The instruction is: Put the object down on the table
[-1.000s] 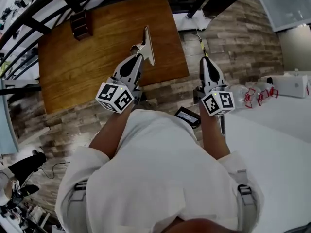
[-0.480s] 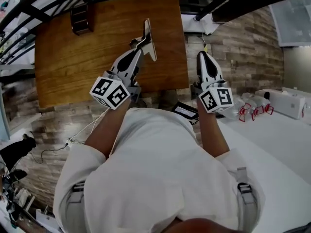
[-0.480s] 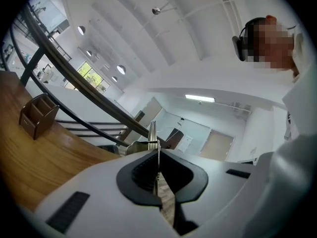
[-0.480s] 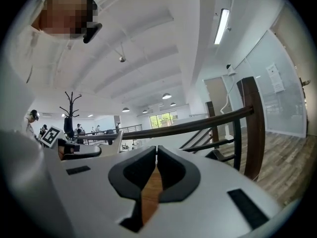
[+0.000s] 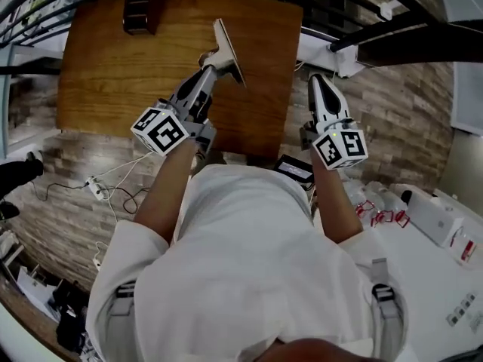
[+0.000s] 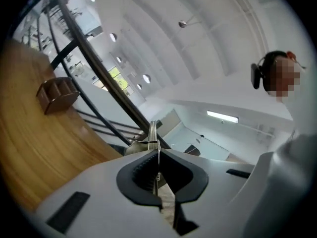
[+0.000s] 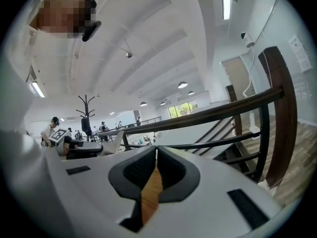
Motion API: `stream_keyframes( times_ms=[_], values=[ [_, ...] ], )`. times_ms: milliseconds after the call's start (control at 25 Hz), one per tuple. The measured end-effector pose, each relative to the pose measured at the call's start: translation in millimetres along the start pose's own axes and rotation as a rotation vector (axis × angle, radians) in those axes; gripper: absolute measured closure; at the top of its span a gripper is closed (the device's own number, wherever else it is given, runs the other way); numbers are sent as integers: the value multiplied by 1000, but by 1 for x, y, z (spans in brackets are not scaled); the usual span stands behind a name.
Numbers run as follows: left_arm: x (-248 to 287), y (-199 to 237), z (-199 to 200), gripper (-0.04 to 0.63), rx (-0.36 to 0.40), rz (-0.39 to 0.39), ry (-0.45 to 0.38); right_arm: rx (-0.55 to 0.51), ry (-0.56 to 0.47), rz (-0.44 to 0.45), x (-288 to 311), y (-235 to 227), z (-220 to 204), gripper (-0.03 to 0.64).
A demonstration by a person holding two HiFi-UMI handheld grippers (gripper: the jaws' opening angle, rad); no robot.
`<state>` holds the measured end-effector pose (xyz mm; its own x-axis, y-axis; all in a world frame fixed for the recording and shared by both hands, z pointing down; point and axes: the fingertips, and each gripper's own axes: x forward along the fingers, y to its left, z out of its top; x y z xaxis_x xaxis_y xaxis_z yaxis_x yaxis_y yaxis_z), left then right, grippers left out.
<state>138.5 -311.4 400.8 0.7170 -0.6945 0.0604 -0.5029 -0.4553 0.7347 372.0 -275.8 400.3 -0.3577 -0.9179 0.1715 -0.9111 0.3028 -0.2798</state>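
My left gripper (image 5: 213, 60) clamps the thin flat grey metal tool (image 5: 229, 47), its length pointing straight ahead, with the brown wooden table (image 5: 98, 74) below.

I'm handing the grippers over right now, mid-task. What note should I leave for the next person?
Left gripper: shut on the flat grey tool, which it grips edge-on over the wooden table.
Right gripper: shut, empty, just off the table's right edge.
Done: tool is above the table.
Left to do: lower it onto bare wood, clear of the brown holder, then open the jaws.
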Motion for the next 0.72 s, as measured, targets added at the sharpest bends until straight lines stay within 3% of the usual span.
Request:
stream_keyframes(
  times_ms=[160,320,400,720],
  values=[
    [5,35,-3,577,-150,58,-75,-21,42,42,16,-13,-9,589],
    [15,54,-8,577,-276,-3,-171,-3,47,35,29,-31,-19,589],
    [13,72,-12,577,-322,6,-202,-9,23,37,33,-32,-18,589],
    [-3,139,-39,577,-401,139,-295,-31,39,49,41,-36,-27,589]
  ],
)
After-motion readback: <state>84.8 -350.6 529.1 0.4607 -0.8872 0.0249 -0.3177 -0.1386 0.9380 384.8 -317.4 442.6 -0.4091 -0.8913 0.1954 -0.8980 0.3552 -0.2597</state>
